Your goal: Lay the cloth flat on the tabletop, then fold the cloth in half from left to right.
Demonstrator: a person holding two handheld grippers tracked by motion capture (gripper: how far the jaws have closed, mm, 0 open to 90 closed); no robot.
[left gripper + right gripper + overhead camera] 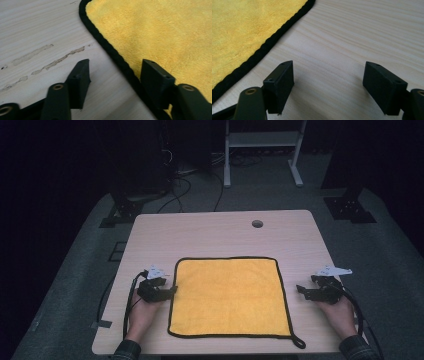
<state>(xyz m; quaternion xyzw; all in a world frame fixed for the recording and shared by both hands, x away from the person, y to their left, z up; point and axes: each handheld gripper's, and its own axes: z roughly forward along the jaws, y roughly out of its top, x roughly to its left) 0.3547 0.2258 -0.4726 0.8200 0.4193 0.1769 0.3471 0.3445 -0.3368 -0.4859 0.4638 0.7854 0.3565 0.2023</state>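
A square yellow cloth (pixel 230 297) with a black hem lies flat on the near half of the light wooden table (pixel 220 235). My left gripper (pixel 172 290) sits at the cloth's left edge. In the left gripper view the left gripper (pixel 116 67) is open and low, one jaw over bare wood and the other over the yellow cloth (pixel 162 32), with the black hem running between them. My right gripper (pixel 301 291) rests just right of the cloth. The right gripper (pixel 329 72) stands open over bare wood, with the cloth (pixel 242 30) off to its left.
A small black loop (pixel 298 342) hangs off the cloth's near right corner. A round hole (pixel 257 223) is in the table's far side. Behind the table stand a white frame (pixel 262 140) and black stand bases (pixel 350 207), with cables on the floor.
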